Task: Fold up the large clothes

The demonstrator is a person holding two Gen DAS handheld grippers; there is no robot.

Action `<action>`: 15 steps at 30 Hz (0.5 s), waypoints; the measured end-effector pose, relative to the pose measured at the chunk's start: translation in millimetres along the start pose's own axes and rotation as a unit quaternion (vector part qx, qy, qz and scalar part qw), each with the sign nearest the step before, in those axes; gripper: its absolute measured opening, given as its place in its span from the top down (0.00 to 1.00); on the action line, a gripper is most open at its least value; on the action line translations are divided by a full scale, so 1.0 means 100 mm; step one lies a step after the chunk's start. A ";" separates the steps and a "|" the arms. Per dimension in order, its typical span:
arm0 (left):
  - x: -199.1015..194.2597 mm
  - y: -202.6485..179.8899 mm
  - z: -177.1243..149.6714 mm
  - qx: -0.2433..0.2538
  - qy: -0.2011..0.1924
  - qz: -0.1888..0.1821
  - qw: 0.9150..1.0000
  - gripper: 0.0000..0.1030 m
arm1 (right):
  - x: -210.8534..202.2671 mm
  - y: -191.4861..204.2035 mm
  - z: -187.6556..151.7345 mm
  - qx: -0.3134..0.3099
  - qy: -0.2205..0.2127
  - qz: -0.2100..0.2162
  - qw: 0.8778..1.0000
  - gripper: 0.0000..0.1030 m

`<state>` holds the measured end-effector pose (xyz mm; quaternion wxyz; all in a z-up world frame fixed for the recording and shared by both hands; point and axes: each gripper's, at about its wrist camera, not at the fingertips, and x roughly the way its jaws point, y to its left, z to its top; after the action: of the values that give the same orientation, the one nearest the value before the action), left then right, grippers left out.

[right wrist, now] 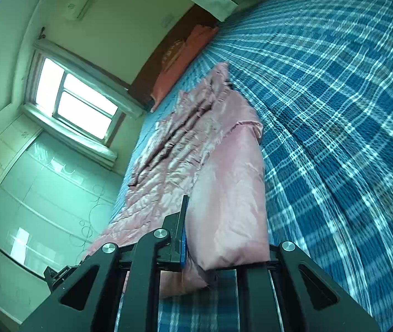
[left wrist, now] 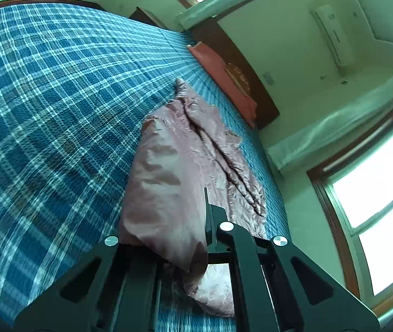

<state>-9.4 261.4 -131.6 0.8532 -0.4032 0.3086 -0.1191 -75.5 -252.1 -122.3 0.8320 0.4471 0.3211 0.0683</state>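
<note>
A large shiny pink garment (left wrist: 185, 149) lies on a bed with a blue plaid cover (left wrist: 52, 105). My left gripper (left wrist: 196, 221) is shut on a smooth fold of the pink garment and holds it lifted; only one finger (left wrist: 210, 221) shows, the other is hidden by cloth. In the right wrist view, my right gripper (right wrist: 196, 229) is shut on another fold of the same pink garment (right wrist: 224, 171), with one blue-padded finger (right wrist: 181, 235) showing beside the cloth. The rest of the garment is crumpled on the plaid cover (right wrist: 334, 110).
A reddish pillow (left wrist: 224, 80) lies against the dark wooden headboard (left wrist: 240, 63) at the far end. Windows (right wrist: 77, 99) and a wall air conditioner (left wrist: 332, 33) are beyond the bed. A pale wardrobe (right wrist: 44, 193) stands beside it.
</note>
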 end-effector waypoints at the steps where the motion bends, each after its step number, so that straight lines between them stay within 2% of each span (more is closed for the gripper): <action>1: -0.08 -0.02 -0.01 0.003 0.001 -0.003 1.000 0.96 | -0.10 0.04 -0.02 -0.005 0.000 0.005 1.000 0.89; 5: -0.35 -0.10 -0.04 0.012 -0.002 -0.016 1.000 0.96 | -0.38 0.20 -0.09 -0.021 -0.006 0.024 0.999 0.89; 8: -0.40 -0.17 0.03 0.013 -0.005 -0.024 1.000 0.96 | -0.46 0.31 -0.07 -0.035 -0.014 0.034 0.999 0.89; 12: -0.17 -0.36 0.30 0.029 -0.011 -0.028 0.999 0.96 | -0.30 0.43 0.20 -0.046 -0.030 0.054 0.997 0.89; 15: 0.10 -0.51 0.57 0.039 -0.015 -0.030 0.999 0.96 | 0.00 0.52 0.59 -0.054 -0.041 0.068 0.995 0.89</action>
<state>36.0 258.7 -69.8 0.8686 -0.3806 0.2794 -0.1502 -31.7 -262.7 -58.1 0.8607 0.4251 0.2513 0.1236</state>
